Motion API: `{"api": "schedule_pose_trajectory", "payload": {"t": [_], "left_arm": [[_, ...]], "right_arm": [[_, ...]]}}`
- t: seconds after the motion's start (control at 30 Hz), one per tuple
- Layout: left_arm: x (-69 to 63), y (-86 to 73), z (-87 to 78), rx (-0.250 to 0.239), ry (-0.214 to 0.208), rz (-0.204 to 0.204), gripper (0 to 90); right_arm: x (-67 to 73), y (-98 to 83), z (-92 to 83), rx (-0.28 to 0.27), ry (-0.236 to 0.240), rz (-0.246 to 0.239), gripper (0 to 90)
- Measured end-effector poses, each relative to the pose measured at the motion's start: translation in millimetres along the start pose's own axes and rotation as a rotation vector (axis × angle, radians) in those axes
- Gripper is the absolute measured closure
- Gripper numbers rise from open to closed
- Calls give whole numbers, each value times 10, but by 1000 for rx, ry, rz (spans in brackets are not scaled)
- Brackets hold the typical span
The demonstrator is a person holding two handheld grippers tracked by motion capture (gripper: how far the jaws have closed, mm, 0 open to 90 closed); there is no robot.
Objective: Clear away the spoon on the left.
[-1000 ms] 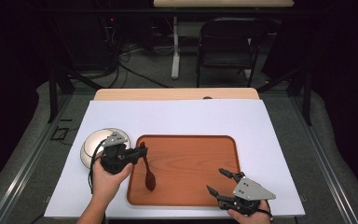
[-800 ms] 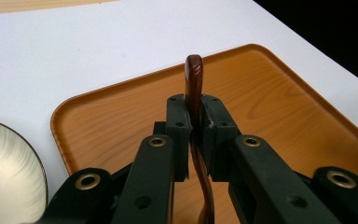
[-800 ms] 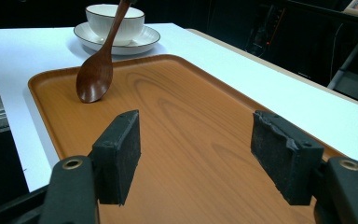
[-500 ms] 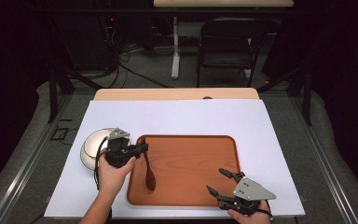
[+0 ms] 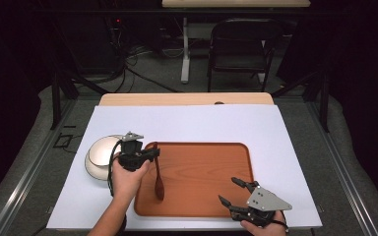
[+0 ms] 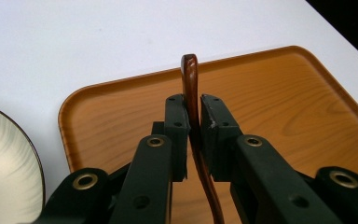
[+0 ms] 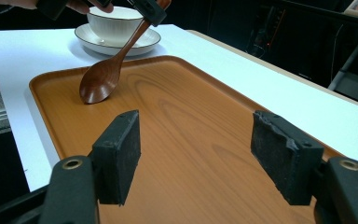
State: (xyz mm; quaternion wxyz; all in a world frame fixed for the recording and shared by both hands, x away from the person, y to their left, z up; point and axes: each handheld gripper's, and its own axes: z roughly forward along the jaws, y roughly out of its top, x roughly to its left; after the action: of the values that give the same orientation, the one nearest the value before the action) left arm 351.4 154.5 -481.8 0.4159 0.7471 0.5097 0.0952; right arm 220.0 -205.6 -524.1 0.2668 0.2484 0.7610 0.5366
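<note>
My left gripper (image 6: 193, 122) has its jaws clamped tight on the handle of the wooden spoon (image 6: 192, 100), pads squeezing it from both sides, handle tip poking out just beyond the pad ends. From between my jaws the spoon slopes down and back toward me, and its bowl (image 7: 98, 84) touches the floor of the wooden tray (image 5: 202, 162) near the tray's left rim. I read this as the lift: spoon gripped, bowl end not yet off the wood.

My right gripper (image 7: 195, 158) hangs low over the near right corner of the tray with its jaws spread wide and nothing between them, bare wood running out ahead of them.

Next move, as I judge it: raise the left gripper straight up so the bowl end clears the tray rim, then swing it toward the white bowl on its saucer (image 7: 117, 27), which sits just outside the tray, left of my left jaws and close.

Room check: the tray rim is the lip to clear, right below my left jaws. Beyond it lies the open white table cover (image 5: 187, 123), well clear out to the far edge. The white bowl's rim is the one thing I could knock on the way.
</note>
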Motion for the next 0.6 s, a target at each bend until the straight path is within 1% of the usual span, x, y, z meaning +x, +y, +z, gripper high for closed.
{"api": "schedule_pose_trajectory", "payload": {"t": [0.03, 0.07, 0.17, 0.3, 0.33, 0.37, 0.4, 0.43, 0.47, 0.6], "left_arm": [[25, 8, 49, 7, -1, -10, 812], [25, 8, 49, 7, -1, -10, 811], [70, 25, 142, 20, -8, -18, 809], [111, 35, 221, 31, -8, -38, 809], [111, 35, 221, 31, -8, -38, 809], [134, 36, 262, 37, -8, -50, 809], [134, 36, 262, 37, -8, -50, 809], [164, 35, 304, 44, -9, -69, 809], [178, 33, 325, 45, -8, -77, 808], [214, 24, 379, 53, -6, -96, 806]], "right_arm": [[-5, -1, -3, 0, 0, 3, 327], [-5, -1, -3, 0, 0, 3, 327], [-7, 0, -5, -1, 1, 3, 326], [-2, 0, -2, 0, 2, 1, 327], [-2, 0, -2, 0, 2, 1, 327], [-2, -1, -3, -1, 2, 2, 326], [-2, -1, -3, -1, 2, 2, 326], [-5, -2, -3, 0, 1, 3, 326], [-7, -2, -4, -1, 0, 3, 327], [-10, -2, -7, -1, 0, 4, 326]]}}
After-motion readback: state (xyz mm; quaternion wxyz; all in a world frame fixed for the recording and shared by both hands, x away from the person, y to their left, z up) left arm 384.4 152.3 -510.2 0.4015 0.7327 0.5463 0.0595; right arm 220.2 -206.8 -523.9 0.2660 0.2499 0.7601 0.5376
